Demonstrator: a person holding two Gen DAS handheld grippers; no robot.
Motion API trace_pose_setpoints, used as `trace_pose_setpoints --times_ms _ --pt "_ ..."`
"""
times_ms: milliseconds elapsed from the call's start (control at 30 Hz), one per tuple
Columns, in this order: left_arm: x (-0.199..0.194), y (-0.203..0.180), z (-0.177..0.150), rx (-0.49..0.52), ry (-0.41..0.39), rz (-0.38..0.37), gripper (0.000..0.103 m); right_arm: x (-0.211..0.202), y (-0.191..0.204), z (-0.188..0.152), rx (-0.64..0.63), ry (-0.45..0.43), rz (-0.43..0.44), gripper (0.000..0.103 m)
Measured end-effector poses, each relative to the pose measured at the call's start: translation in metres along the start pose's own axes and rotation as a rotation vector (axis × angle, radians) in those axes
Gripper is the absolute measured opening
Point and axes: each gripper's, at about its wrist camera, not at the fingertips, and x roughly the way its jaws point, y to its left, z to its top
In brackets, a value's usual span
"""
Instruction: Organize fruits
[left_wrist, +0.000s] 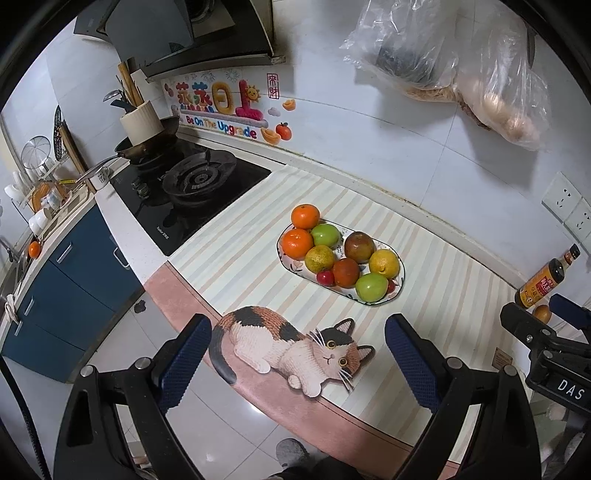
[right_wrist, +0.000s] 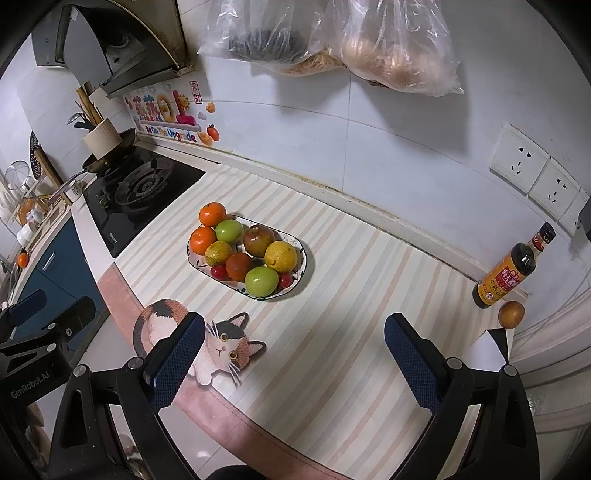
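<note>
At far left a gas stove (right_wrist: 142, 188) sat below a wall sticker (right_wrist: 170, 118) reading "Be On The Upgrade". The left gripper (left_wrist: 297, 354), marked "GenRobot.AI", hung spread wide and empty over a cat-shaped mat (left_wrist: 291, 345). Mid-counter, the oval plate (right_wrist: 301, 275) held the fruits (right_wrist: 251, 253). The right gripper (right_wrist: 293, 356), labelled "DAS", also gaped empty. A sauce bottle (right_wrist: 511, 271) stood far right, its label unreadable.
</note>
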Motion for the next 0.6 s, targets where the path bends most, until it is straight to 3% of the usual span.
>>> trace_pose_setpoints --times_ms 600 --pt "-0.0022 -0.0026 0.0005 -0.003 0.001 -0.004 0.096 -0.0012 0.0026 -0.0007 -0.005 0.002 -0.001 0.100"
